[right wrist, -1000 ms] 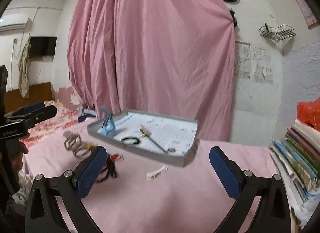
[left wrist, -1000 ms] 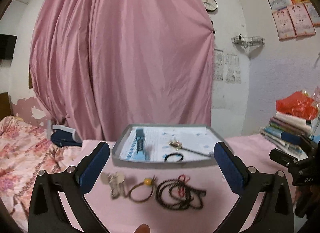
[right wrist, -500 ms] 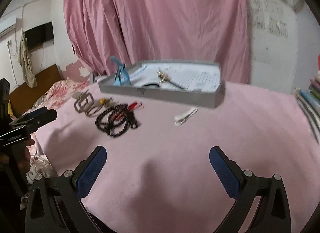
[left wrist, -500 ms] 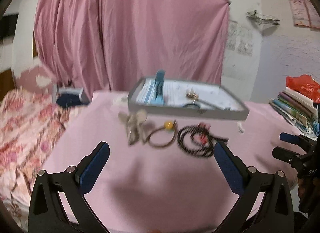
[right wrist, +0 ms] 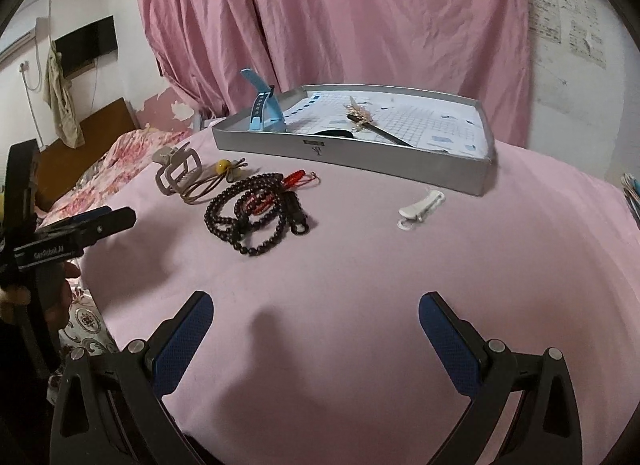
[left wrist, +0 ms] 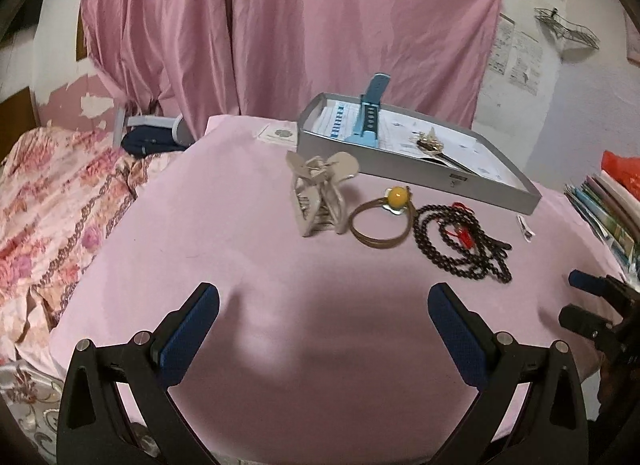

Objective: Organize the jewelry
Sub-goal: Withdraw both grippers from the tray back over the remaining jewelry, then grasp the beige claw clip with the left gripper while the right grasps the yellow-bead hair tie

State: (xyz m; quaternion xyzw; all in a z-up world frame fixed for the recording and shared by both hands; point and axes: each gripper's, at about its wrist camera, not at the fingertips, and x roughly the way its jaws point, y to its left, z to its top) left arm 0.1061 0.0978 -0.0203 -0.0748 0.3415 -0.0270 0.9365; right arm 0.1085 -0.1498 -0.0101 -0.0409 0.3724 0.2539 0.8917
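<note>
A grey tray [left wrist: 440, 181] [right wrist: 360, 153] stands at the back of the pink table and holds a blue watch band [left wrist: 368, 121] [right wrist: 264, 109], a gold hairpin [left wrist: 432, 145] [right wrist: 366, 123] and a black ring. In front of it lie a beige claw clip [left wrist: 320, 193] [right wrist: 176, 169], a brown hair tie with a yellow bead [left wrist: 380, 221] [right wrist: 216, 181], a dark bead string [left wrist: 460, 245] [right wrist: 256, 217] and a white clip [left wrist: 525, 227] [right wrist: 420, 209]. My left gripper [left wrist: 323, 321] and right gripper [right wrist: 316, 325] hover open over the near table, both holding nothing.
A pink curtain [left wrist: 300, 25] hangs behind the table. A bed with a floral cover [left wrist: 52, 201] is on the left. Stacked books [left wrist: 608, 201] sit at the right edge. Bare pink cloth [right wrist: 360, 285] lies between the grippers and the jewelry.
Both grippers have pulled back and tilted down, so the table fills more of each view. The jewelry and the tray stay where they were.
</note>
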